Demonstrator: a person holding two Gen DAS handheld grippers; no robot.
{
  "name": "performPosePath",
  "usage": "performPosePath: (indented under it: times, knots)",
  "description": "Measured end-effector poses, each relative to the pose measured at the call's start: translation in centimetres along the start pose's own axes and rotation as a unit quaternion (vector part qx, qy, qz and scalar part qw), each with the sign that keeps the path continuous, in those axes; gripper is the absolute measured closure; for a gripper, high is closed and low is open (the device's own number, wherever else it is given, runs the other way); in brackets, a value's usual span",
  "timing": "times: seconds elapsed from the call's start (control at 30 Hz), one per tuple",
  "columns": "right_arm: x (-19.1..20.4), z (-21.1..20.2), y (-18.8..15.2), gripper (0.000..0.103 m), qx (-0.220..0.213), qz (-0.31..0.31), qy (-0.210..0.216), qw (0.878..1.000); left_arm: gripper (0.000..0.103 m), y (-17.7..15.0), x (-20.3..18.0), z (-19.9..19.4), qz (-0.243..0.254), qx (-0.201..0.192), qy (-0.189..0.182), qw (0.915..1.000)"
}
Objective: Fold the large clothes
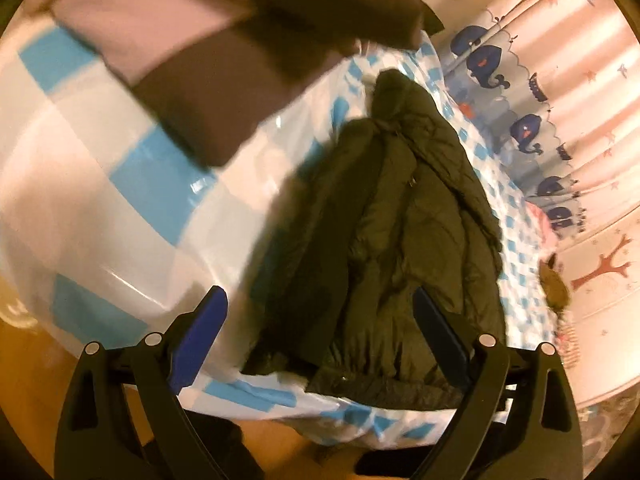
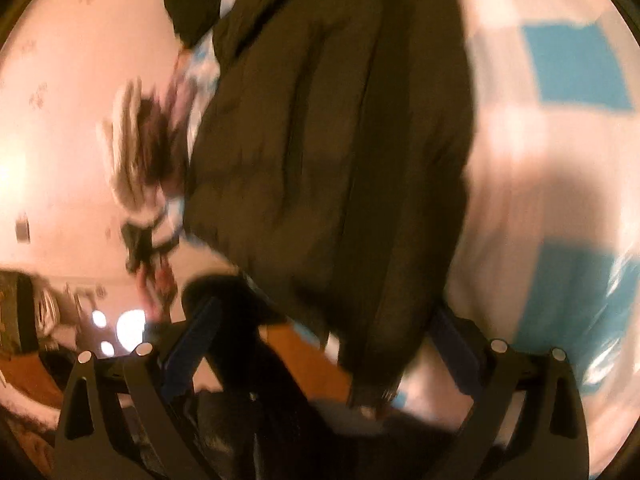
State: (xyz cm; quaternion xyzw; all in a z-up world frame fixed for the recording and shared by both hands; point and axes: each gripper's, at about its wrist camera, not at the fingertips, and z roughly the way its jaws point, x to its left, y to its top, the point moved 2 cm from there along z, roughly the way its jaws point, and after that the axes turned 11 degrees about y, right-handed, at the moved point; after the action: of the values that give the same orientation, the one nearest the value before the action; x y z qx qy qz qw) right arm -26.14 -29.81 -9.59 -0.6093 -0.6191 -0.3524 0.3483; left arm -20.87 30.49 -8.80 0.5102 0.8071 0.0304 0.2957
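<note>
A dark olive quilted jacket [image 1: 400, 220] lies lengthwise, partly folded in on itself, on a blue-and-white checked plastic sheet [image 1: 120, 184]. My left gripper [image 1: 320, 328] is open above the jacket's near hem, with its blue pads [image 1: 200, 332] wide apart and not touching the cloth. In the blurred right wrist view the jacket [image 2: 340, 140] fills the middle. My right gripper [image 2: 324, 344] is open over the jacket's lower corner, pressing on nothing. A person's arm in a pink and brown sleeve [image 1: 180, 80] reaches across the top of the left wrist view.
A whale-print cloth [image 1: 520, 92] and a pink padded wall with a red tree [image 1: 600, 268] border the far side. A small brown toy [image 1: 554, 284] lies at that edge. Wooden floor [image 1: 36, 380] shows below the sheet's near edge. Striped, blurred cloths [image 2: 136, 152] lie beside the jacket.
</note>
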Motion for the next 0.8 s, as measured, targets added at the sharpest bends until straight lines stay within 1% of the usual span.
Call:
performPosePath:
  times: [0.03, 0.07, 0.1, 0.13, 0.17, 0.23, 0.27, 0.3, 0.37, 0.4, 0.5, 0.57, 0.6, 0.63, 0.67, 0.73, 0.77, 0.8]
  knots:
    - [-0.1, 0.2, -0.1, 0.007, -0.003, 0.006, -0.004, 1.000, 0.013, -0.1, 0.0, 0.3, -0.001, 0.007, -0.009, 0.9999]
    - [-0.2, 0.1, -0.2, 0.007, -0.011, 0.009, 0.000, 1.000, 0.013, -0.2, -0.2, 0.5, 0.001, 0.013, -0.035, 0.9993]
    - [-0.4, -0.4, -0.3, 0.007, -0.022, 0.015, 0.011, 1.000, 0.013, -0.4, -0.8, 0.8, 0.003, 0.015, -0.050, 0.9986]
    - [-0.4, -0.6, -0.2, 0.007, -0.035, 0.021, 0.037, 0.998, 0.013, -0.6, -1.4, 0.9, 0.008, 0.015, -0.072, 0.9973]
    - [-0.3, -0.6, -0.3, 0.007, -0.042, 0.022, 0.056, 0.997, 0.013, -0.7, -1.8, 0.9, 0.018, 0.015, -0.079, 0.9966]
    - [-0.4, -0.8, -0.5, 0.007, -0.045, 0.023, 0.076, 0.996, 0.013, -0.9, -2.6, 1.5, 0.037, 0.024, -0.063, 0.9970]
    - [-0.7, -0.7, -0.4, 0.007, -0.043, 0.026, 0.068, 0.996, 0.013, -0.9, -2.8, 1.9, 0.041, 0.033, -0.057, 0.9970]
    - [-1.0, -0.6, -0.4, 0.007, -0.042, 0.029, 0.061, 0.997, 0.013, -0.9, -3.0, 2.3, 0.048, 0.044, -0.038, 0.9972]
    - [-1.6, -0.6, -0.4, 0.007, -0.040, 0.034, 0.060, 0.997, 0.013, -0.7, -2.8, 2.8, 0.052, 0.045, 0.003, 0.9976]
    - [-2.0, -1.2, -0.7, 0.007, -0.040, 0.034, 0.061, 0.997, 0.013, -0.5, -2.4, 2.9, 0.048, 0.043, 0.019, 0.9978]
    - [-2.2, -1.2, -0.7, 0.007, -0.034, 0.033, 0.052, 0.998, 0.013, -0.3, -1.4, 3.0, 0.041, 0.051, -0.001, 0.9979]
    - [-2.6, -1.5, -0.6, 0.007, -0.034, 0.040, 0.049, 0.997, 0.013, -0.5, -1.7, 2.9, 0.050, 0.051, -0.014, 0.9973]
    - [-2.6, -1.5, -0.6, 0.007, -0.032, 0.041, 0.050, 0.997, 0.016, -0.6, -1.8, 2.8, 0.053, 0.049, -0.021, 0.9971]
    - [-2.5, -1.0, -0.6, 0.007, -0.030, 0.040, 0.050, 0.997, 0.025, -0.6, -1.9, 2.8, 0.052, 0.048, -0.025, 0.9972]
    - [-2.3, -1.0, -0.6, 0.007, -0.026, 0.035, 0.050, 0.998, 0.032, -0.6, -2.0, 2.9, 0.050, 0.052, -0.026, 0.9971]
    - [-1.9, -0.7, -0.8, 0.007, -0.028, 0.024, 0.049, 0.998, 0.061, -0.6, -1.7, 3.5, 0.045, 0.061, -0.019, 0.9969]
    - [-1.4, -0.5, -1.0, 0.007, -0.029, 0.016, 0.043, 0.999, 0.070, -0.6, -1.6, 3.8, 0.044, 0.067, -0.018, 0.9967]
    - [-1.1, -0.4, -1.0, 0.009, -0.030, 0.007, 0.034, 0.999, 0.082, -0.6, -1.6, 4.1, 0.044, 0.072, -0.021, 0.9963]
